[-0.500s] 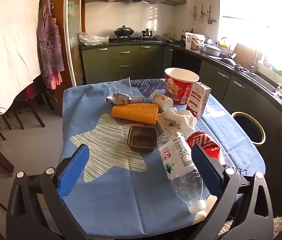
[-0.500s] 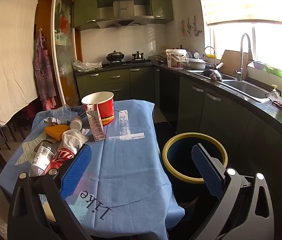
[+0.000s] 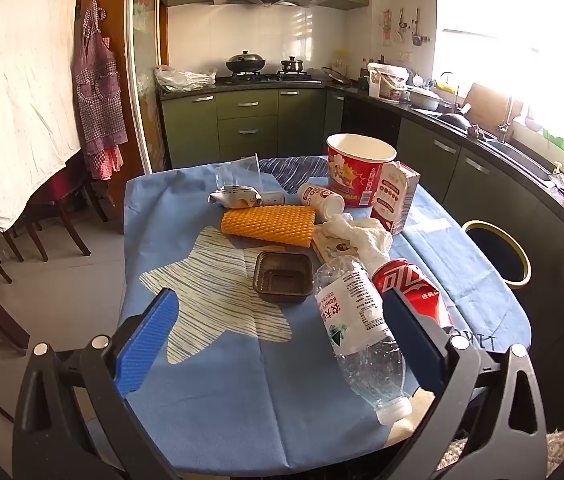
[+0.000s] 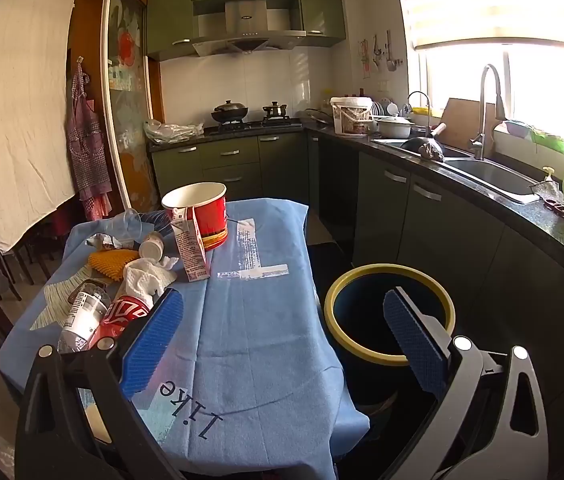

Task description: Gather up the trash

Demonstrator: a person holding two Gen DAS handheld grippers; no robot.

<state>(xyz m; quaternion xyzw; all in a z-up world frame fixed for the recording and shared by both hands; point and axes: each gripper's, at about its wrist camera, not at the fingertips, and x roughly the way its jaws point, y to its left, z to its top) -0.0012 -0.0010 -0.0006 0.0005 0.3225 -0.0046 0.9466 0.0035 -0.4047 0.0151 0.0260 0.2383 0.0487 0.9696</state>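
Left wrist: bottle [image 3: 356, 320] beside open left gripper [image 3: 280, 332]

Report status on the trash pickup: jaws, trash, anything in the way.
Left gripper and right gripper open, empty. Bottle, can and other trash on table. Bin beside it, path clear.

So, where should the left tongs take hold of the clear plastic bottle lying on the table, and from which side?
Probably across the labelled middle of the plastic bottle, coming from above. It lies on its side, cap toward the table edge, so the pads can close over its round body. The red can lies close beside it, leaving little room there.
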